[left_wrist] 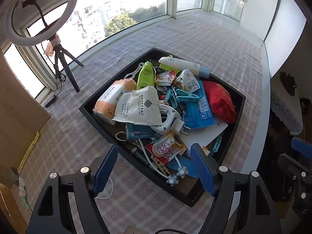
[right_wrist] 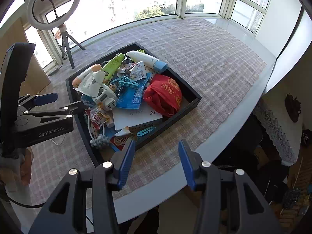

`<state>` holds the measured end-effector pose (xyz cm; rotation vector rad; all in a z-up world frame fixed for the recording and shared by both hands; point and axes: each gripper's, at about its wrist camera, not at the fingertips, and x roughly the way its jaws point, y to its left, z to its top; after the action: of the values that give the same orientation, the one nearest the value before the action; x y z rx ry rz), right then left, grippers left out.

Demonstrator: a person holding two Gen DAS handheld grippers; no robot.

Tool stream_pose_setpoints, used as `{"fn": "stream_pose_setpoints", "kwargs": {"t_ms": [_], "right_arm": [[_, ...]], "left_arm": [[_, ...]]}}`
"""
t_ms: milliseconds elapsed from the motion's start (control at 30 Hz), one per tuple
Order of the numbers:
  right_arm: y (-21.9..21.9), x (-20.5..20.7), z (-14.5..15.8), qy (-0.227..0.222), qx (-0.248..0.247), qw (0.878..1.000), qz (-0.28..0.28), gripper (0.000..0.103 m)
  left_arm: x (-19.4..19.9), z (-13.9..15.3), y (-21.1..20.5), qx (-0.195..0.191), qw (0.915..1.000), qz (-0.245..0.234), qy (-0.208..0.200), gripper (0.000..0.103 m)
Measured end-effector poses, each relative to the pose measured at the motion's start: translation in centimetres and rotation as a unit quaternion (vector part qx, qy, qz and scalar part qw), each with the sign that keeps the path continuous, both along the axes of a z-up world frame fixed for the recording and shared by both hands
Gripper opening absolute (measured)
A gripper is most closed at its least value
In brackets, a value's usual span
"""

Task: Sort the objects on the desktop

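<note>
Two views cover one black tray (left_wrist: pixel 93 115) heaped with small things, set on a checked cloth (left_wrist: pixel 195 39) over the table.

From the left wrist, the left tool (left_wrist: pixel 154 167) hangs above the tray's near corner, its blue pads spread wide with nothing between them. Below them lie a red-and-orange sachet (left_wrist: pixel 167 150), a wooden clothespin (left_wrist: pixel 161 165) and a white cable with two flower-shaped knobs (left_wrist: pixel 182 172). Further in lie a white paper packet (left_wrist: pixel 138 105) marked "Shower Cap", a white plug adapter (left_wrist: pixel 169 119), a blue pouch (left_wrist: pixel 197 109), a red cloth bag (left_wrist: pixel 220 99), a green tube (left_wrist: pixel 146 75) and a white tube with a blue cap (left_wrist: pixel 185 65). A ring light on a tripod (left_wrist: pixel 39 13) stands by the window.

From the right wrist, the right tool (right_wrist: pixel 157 163) hovers over the cloth just beside the tray's near wall (right_wrist: pixel 169 120), jaws apart and empty. The left tool (right_wrist: pixel 58 101) reaches in from the left above the tray's left edge, also released. A white card (right_wrist: pixel 134 117) lies under the red cloth bag (right_wrist: pixel 163 95).
</note>
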<state>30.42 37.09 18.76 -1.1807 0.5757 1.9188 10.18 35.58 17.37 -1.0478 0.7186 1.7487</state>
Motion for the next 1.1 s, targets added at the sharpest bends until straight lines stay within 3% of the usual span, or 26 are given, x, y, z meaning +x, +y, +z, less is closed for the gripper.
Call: {"fn": "stream_pose_setpoints", "kwargs": {"t_ms": [767, 967, 1100], "right_arm": [[-6.6, -3.8, 0.2, -0.007, 0.009, 0.998, 0.068, 0.046], [-8.9, -5.9, 0.1, -0.002, 0.007, 0.992, 0.123, 0.046], [-10.6, -7.8, -0.4, 0.005, 0.0, 0.984, 0.179, 0.046]], "left_arm": [[-2.4, -1.6, -9.2, -0.013, 0.9965, 0.082, -0.008, 0.077], [-3.0, -1.8, -14.0, -0.014, 0.9904, 0.137, -0.015, 0.077], [-3.1, -1.5, -17.9, -0.007, 0.9806, 0.196, -0.006, 0.077]]}}
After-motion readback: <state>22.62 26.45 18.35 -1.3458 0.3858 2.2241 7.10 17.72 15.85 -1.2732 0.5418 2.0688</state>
